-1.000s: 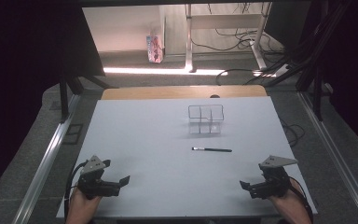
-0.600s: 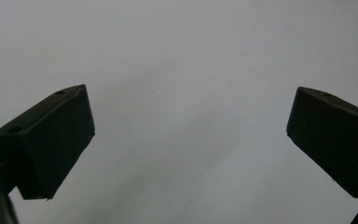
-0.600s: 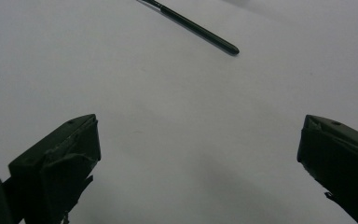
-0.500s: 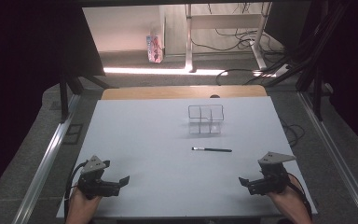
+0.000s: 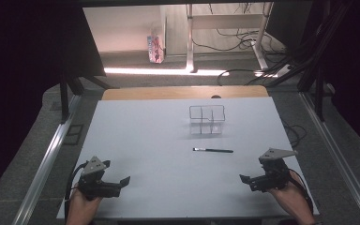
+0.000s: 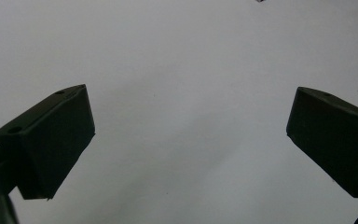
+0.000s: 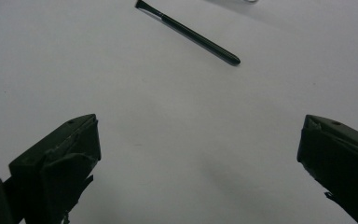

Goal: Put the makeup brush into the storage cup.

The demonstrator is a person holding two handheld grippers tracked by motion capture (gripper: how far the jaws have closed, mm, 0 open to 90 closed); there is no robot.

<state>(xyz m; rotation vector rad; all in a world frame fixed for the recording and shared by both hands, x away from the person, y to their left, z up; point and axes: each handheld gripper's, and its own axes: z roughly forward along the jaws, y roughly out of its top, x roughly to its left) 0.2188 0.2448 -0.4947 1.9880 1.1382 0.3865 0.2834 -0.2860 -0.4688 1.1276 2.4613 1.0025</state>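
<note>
light: dim, dark surround | glare: bright floor strip (image 5: 164, 71) | focus: soft, grainy

On the table (image 5: 145, 140), a clear compartmented organizer (image 5: 206, 119) stands toward the far side, right of centre. A thin brush (image 5: 213, 150) lies just in front of it. The left gripper (image 5: 122, 183) and right gripper (image 5: 245, 180) sit at the near corners.

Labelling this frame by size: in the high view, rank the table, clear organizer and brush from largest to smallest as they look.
1. Table, by far the largest.
2. Organizer.
3. Brush: about as long as the organizer is wide, but much thinner.
</note>
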